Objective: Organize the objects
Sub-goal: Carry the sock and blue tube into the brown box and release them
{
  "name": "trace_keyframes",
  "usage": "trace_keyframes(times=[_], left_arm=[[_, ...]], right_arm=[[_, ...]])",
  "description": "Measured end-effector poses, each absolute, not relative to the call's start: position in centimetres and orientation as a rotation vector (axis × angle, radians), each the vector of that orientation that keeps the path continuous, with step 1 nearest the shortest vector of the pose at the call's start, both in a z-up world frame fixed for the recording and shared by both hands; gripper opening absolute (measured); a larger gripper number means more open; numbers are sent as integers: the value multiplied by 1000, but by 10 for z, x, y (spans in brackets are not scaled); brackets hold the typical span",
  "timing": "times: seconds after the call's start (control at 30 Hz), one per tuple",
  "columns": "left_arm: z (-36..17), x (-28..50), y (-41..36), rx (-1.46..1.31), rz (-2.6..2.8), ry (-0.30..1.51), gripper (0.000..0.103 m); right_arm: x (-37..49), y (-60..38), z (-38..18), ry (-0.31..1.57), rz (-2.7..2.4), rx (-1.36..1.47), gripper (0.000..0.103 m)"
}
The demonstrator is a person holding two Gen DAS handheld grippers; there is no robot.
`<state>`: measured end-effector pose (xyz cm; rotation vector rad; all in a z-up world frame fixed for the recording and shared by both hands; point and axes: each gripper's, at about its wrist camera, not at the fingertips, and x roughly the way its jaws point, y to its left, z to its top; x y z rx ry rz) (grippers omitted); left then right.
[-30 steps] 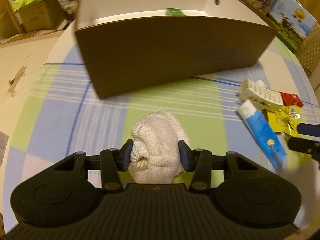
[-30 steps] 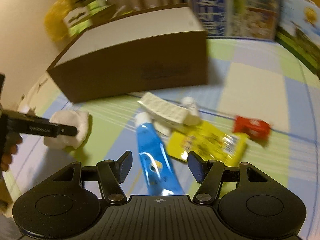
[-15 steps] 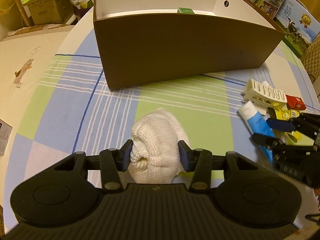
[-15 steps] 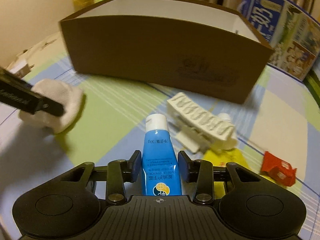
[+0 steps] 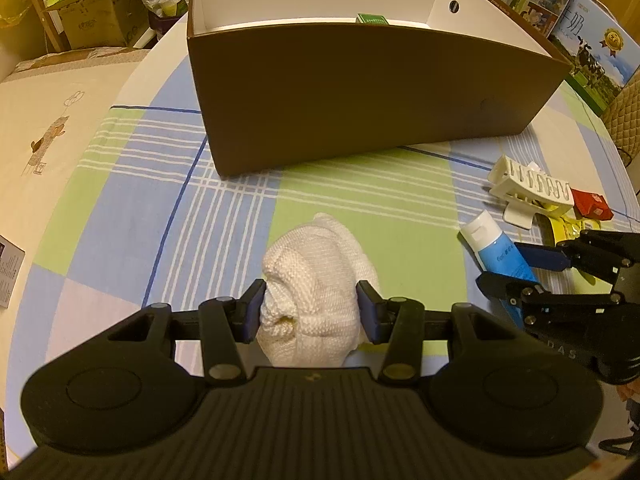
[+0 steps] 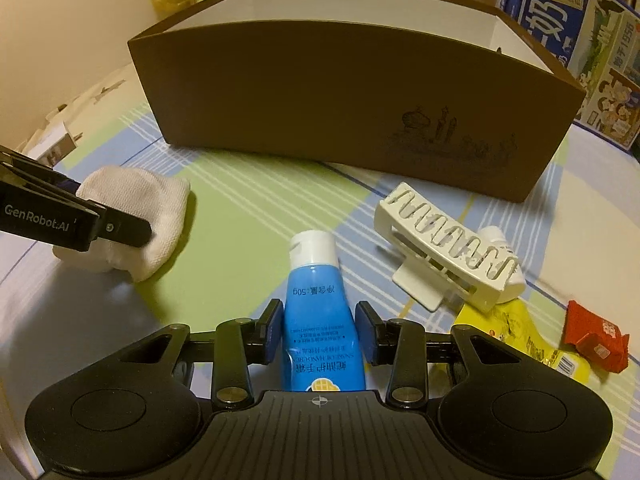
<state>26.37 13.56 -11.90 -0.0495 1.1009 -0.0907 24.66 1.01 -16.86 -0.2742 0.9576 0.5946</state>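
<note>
1. Left gripper [image 5: 311,309] clamped on white knit cloth [image 5: 316,280]; cloth rests on checked tablecloth [image 5: 360,200], near side of brown box [image 5: 360,92].
2. Right gripper [image 6: 319,328] closed against blue tube [image 6: 318,312], pads touching both sides; tube lies flat, white cap pointing toward box.
3. White hair claw [image 6: 448,244] right of tube, apart from it, just near the box front.
4. Yellow packet [image 6: 516,336] under claw's near edge; red packet [image 6: 596,338] far right.
5. Box open-topped, white inside, small green item [image 5: 373,19] at its far wall.
</note>
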Motion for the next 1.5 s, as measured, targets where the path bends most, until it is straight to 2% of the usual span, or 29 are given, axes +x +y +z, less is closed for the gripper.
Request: trace_keyframes(times=[0.27,0.47,1.0,1.5], left_arm=[[-118,261,135,-50,-96,1104,43],[-111,254,133,-50,-109,1091,43],[-34,247,142,-56,-139,923,43],[7,333,158,32,-97,824,43]], right_arm=[[244,9,-166,1001,600,-249,35],[246,-7,-158,1050,610,-65,35],[266,-15,-93,953,655,178,35],[343,45,-35,866,689,239,35]])
